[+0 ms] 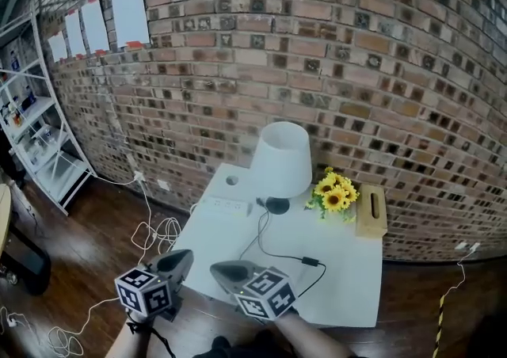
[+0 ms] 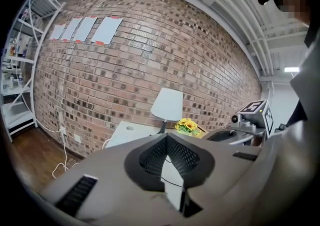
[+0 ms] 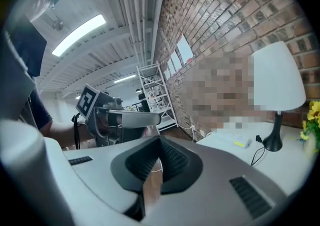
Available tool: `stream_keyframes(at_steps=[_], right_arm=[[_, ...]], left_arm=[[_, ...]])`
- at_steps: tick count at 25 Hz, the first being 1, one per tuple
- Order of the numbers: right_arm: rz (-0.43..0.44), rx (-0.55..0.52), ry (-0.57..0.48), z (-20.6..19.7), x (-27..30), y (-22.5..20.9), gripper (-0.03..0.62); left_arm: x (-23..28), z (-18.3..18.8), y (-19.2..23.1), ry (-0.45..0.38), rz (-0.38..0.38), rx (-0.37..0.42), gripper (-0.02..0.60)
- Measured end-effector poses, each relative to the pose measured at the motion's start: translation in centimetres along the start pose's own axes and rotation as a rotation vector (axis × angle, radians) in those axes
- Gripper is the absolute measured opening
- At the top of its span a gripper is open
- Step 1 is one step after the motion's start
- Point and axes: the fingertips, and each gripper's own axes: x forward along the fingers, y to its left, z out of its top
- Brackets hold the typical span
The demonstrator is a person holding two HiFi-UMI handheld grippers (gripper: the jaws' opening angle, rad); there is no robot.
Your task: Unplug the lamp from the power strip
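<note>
Not started: white-shaded, black-based table lamp (image 1: 282,160) on white desk (image 1: 348,285) looks still plugged into white plastic power strip (image 1: 223,207) just beside lamp base, w/ left tongs (image 1: 182,258) & right tongs (image 1: 221,269) both closed on nothing, well short of lamp, so reach, grip & pull remain.

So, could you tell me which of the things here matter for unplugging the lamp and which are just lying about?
For the job:
- lamp
- its black cord
- white power strip

Just lying about:
- sunflowers
- wooden tissue box
- white shelf
- papers on the wall
</note>
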Motion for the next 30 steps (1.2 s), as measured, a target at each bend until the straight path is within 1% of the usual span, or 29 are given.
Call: stream_keyframes(at_steps=[4,7,10,12,16,18,21,24,26,28,30], right_arm=[[-0.001,-0.019,0.028,-0.7,1.5,2.4,-0.008],[0.012,-0.031,0.045,-0.9,2.7,4.1,-0.008],[0.035,-0.048,0.051,-1.0,3.7,5.9,-0.008],[0.035,-0.068,0.046,-1.1,4.2,6.8,-0.008],[0.014,-0.132,-0.005,0.0,4.8,8.2,-0.007],[-0.002,-0.135,-0.037,0.6,4.8,8.8,-0.006],[-0.031,-0.122,-0.062,1.2,4.5,9.4,-0.006],[-0.033,-0.126,-0.082,2.2,4.1,10.3,-0.007],[-0.017,-0.158,-0.078,2.4,4.1,11.5,-0.007],[-0.024,-0.191,-0.072,2.3,4.2,12.3,-0.006],[-0.032,-0.197,-0.077,2.3,4.1,12.7,-0.008]], left_arm=[[-2.2,-0.1,0.7,-0.027,-0.020,-0.025,-0.003],[-3.9,0.5,1.5,-0.056,-0.014,0.000,-0.003],[-5.7,0.7,2.4,-0.088,0.009,0.039,-0.003],[-6.9,0.5,3.1,-0.109,0.031,0.044,-0.003],[-9.2,0.8,4.3,-0.161,0.074,0.065,-0.003],[-10.0,0.8,4.3,-0.174,0.068,0.088,-0.003],[-11.0,0.9,4.6,-0.186,0.066,0.098,-0.002],[-11.4,1.3,4.7,-0.209,0.059,0.081,-0.003],[-11.4,1.1,4.5,-0.210,0.047,0.070,-0.003],[-11.2,0.7,4.3,-0.206,0.031,0.064,-0.003],[-10.8,0.5,4.0,-0.205,0.011,0.058,-0.003]])
